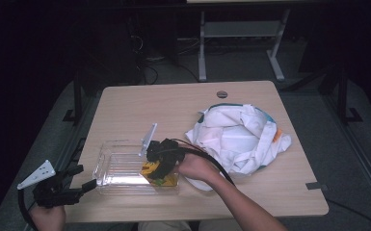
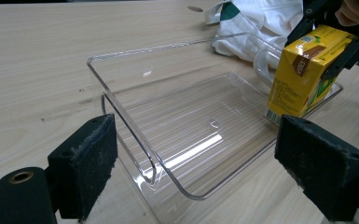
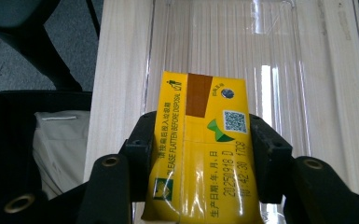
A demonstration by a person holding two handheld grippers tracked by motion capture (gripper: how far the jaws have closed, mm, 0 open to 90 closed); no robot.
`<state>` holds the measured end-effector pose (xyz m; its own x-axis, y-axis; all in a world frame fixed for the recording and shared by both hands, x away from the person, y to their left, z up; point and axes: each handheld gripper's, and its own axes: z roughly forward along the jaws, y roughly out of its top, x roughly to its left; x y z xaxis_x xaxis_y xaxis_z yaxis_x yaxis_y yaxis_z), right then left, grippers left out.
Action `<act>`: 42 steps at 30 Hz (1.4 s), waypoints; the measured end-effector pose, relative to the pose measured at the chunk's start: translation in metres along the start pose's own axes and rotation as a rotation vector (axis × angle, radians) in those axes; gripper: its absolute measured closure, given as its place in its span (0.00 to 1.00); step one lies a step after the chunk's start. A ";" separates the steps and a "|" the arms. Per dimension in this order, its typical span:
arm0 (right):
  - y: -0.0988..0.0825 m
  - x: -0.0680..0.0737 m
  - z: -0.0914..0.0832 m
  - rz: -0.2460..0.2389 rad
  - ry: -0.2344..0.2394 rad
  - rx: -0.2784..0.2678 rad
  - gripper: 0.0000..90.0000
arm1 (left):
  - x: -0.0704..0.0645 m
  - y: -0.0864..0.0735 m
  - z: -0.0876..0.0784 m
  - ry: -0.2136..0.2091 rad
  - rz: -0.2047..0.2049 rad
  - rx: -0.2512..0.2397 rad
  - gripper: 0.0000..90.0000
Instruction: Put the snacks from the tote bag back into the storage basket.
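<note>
Right gripper view looks straight down my two black jaws, and my right gripper (image 3: 200,154) is clamped on the yellow drink carton (image 3: 200,154), one pad pressed against each side of it. Printed text, a QR code and a brown flap show on the face turned toward the camera. Below the carton lies the clear plastic tray (image 3: 279,70) with its ribbed floor, resting on the wooden table (image 3: 116,60).

From the left gripper view, the carton (image 2: 303,70) stands tilted at the tray's far end, its lower edge down inside the tray (image 2: 135,121). My left gripper (image 2: 193,172) has its jaws spread wide with nothing between the pads, just short of the tray's near corner.

From the high view, my left gripper (image 1: 84,178) sits off the table's front left edge, and a crumpled white cloth bag (image 1: 236,137) lies to the right of the tray (image 1: 120,163).
</note>
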<state>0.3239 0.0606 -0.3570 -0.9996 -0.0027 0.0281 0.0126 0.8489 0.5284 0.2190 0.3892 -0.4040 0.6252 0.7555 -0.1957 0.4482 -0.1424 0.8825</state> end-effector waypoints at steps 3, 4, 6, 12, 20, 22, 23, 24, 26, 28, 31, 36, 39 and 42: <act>-0.002 0.000 0.002 0.007 0.002 0.003 0.57 | 0.000 0.000 0.000 0.000 -0.001 0.001 0.14; -0.003 0.000 0.003 0.010 0.007 0.002 0.57 | 0.000 0.000 0.000 0.000 -0.001 0.001 0.14; -0.003 0.000 0.003 0.013 0.008 0.004 0.57 | 0.000 0.000 0.000 0.001 -0.001 0.000 0.14; -0.007 0.001 0.005 0.016 0.014 -0.001 0.56 | 0.000 0.000 0.000 0.001 0.001 0.001 0.14; -0.009 0.002 0.004 0.010 0.021 0.005 0.55 | 0.000 0.000 0.000 0.001 -0.001 0.001 0.14; -0.010 0.002 0.004 0.008 0.022 0.005 0.55 | 0.000 0.000 0.000 0.001 -0.001 0.000 0.14; -0.010 0.002 0.003 0.008 0.022 0.004 0.55 | 0.000 0.000 0.000 0.001 -0.001 0.000 0.14; -0.010 0.002 0.003 0.008 0.026 0.003 0.55 | 0.000 0.000 0.001 0.001 -0.003 -0.001 0.14; -0.011 0.003 0.003 0.013 0.024 0.009 0.55 | 0.000 0.000 0.001 0.001 -0.003 -0.001 0.14; -0.012 0.003 0.002 0.014 0.027 0.005 0.55 | -0.001 0.000 0.001 0.001 -0.002 -0.001 0.14; -0.014 0.004 0.002 0.009 0.029 0.010 0.55 | 0.000 0.000 0.001 0.001 -0.003 -0.001 0.14; -0.016 0.005 0.001 0.004 0.024 0.011 0.54 | -0.001 0.000 0.001 -0.001 -0.002 -0.002 0.14; -0.018 0.006 0.001 0.005 0.027 0.005 0.54 | -0.001 0.000 0.001 0.000 -0.001 -0.002 0.14; -0.021 0.006 0.000 0.009 0.026 0.009 0.54 | -0.001 0.000 0.001 0.000 -0.001 -0.002 0.14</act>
<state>0.3176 0.0432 -0.3681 -0.9984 -0.0083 0.0552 0.0216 0.8540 0.5199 0.2192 0.3881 -0.4041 0.6243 0.7560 -0.1968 0.4478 -0.1400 0.8831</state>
